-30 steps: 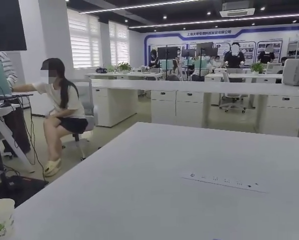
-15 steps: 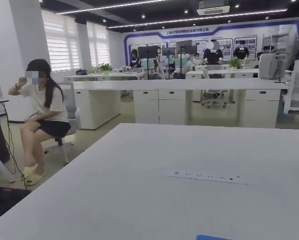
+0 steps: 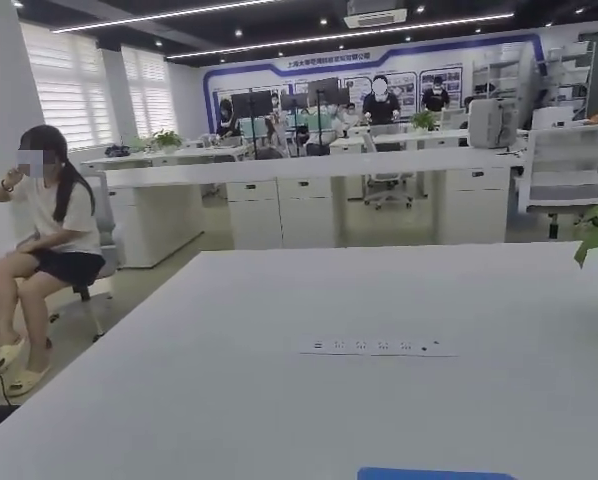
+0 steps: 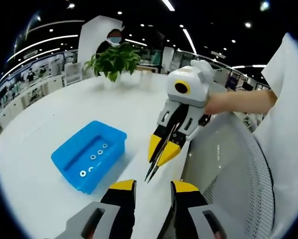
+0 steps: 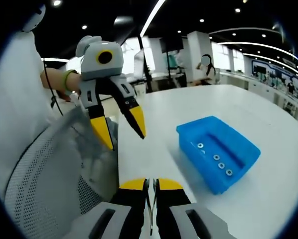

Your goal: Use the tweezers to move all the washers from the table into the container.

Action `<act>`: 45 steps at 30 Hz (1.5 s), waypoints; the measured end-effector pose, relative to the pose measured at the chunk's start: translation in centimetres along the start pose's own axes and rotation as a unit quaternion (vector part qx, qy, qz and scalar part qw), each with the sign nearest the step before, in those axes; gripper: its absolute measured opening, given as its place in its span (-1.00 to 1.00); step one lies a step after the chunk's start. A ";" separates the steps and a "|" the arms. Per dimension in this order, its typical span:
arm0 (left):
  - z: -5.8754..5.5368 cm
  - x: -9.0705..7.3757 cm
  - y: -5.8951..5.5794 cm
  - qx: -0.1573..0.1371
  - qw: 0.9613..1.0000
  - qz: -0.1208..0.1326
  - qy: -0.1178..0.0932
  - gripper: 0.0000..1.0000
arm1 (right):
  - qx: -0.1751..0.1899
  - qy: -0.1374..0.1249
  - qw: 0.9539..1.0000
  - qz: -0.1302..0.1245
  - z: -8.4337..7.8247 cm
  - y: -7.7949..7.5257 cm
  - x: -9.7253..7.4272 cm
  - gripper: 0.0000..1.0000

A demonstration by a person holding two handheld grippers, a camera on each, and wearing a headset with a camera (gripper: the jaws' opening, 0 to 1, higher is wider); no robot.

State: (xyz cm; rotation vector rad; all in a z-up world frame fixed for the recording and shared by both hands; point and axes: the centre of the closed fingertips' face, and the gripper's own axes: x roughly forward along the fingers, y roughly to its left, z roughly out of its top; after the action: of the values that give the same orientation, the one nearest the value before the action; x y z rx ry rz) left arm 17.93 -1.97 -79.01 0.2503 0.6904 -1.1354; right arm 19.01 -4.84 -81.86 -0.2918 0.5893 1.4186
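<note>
Right gripper view showed the right gripper pressed together on the tweezers, their thin tips pointing forward. The left gripper stood spread, holding nothing. Five washers lay inside the blue container on the white table.

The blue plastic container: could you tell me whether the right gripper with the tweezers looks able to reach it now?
Probably yes: only bare white table lies between the right gripper and the blue plastic container; the open left gripper hangs aside.
</note>
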 end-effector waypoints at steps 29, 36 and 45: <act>-1.6 3.4 0.2 0.058 0.996 -0.014 0.060 -0.74 | -0.063 -0.011 0.998 0.021 2.0 1.8 0.2 -0.95; -1.0 3.7 0.1 0.077 0.995 -0.016 0.053 -0.96 | -0.047 -0.055 0.997 0.020 4.4 1.8 0.0 -0.98; -0.1 4.1 -0.5 0.057 0.998 -0.031 0.020 -0.86 | -0.035 -0.092 0.995 0.009 5.8 1.7 0.2 -0.96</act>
State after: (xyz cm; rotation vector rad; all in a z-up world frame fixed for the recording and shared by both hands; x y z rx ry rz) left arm 18.47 -5.21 -81.57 0.3518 0.6733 -1.2335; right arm 18.54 -1.30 -76.92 -0.2093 0.3920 1.4670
